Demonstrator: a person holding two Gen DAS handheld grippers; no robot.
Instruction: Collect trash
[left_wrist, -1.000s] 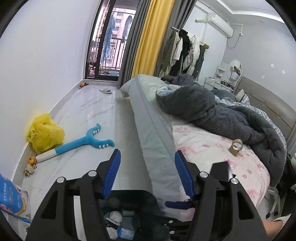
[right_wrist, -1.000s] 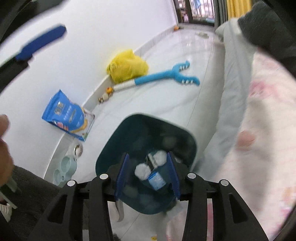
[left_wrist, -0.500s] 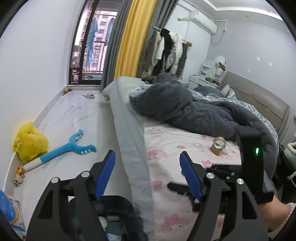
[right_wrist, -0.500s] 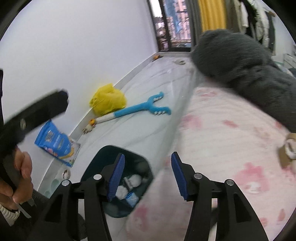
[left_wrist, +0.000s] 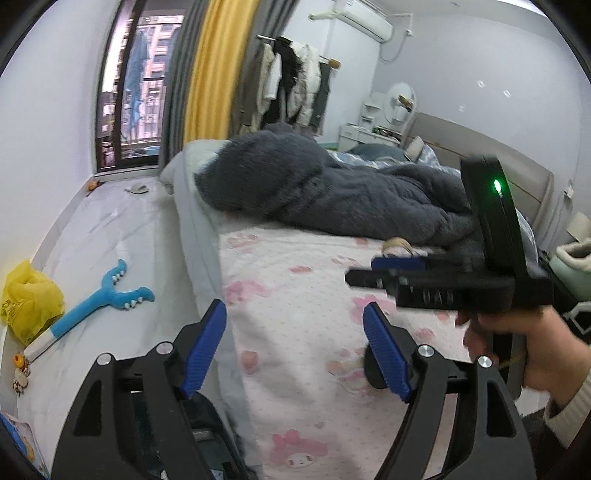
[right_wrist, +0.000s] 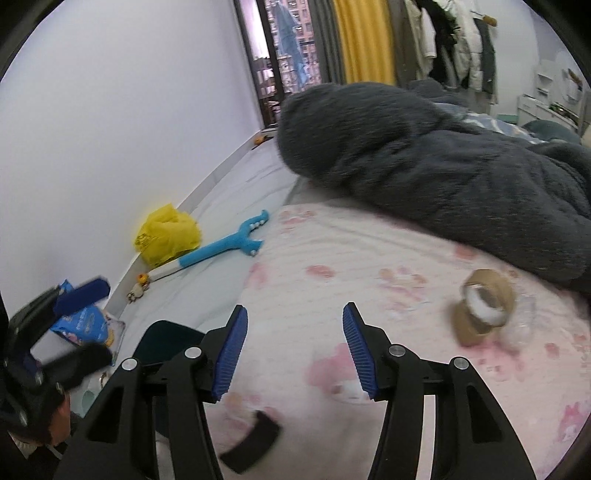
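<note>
A brown tape roll (right_wrist: 484, 301) with crumpled clear plastic (right_wrist: 522, 325) beside it lies on the pink bed sheet (right_wrist: 369, 266), right of and beyond my right gripper (right_wrist: 293, 352), which is open and empty. In the left wrist view the roll (left_wrist: 397, 244) peeks out behind the right gripper (left_wrist: 397, 264). My left gripper (left_wrist: 293, 349) is open and empty over the bed's edge. The dark bin (right_wrist: 166, 338) stands on the floor beside the bed; it also shows in the left wrist view (left_wrist: 207, 417), its contents hidden.
A dark grey fluffy blanket (left_wrist: 332, 192) covers the far half of the bed. On the floor by the wall lie a yellow bag (left_wrist: 29, 301), a blue fork-shaped toy (left_wrist: 99, 302) and a blue packet (right_wrist: 83, 319).
Both grippers have risen from over the bin and swung right onto the bed. The right gripper has moved toward the tape roll. The bin has dropped to the lower edge of both views.
</note>
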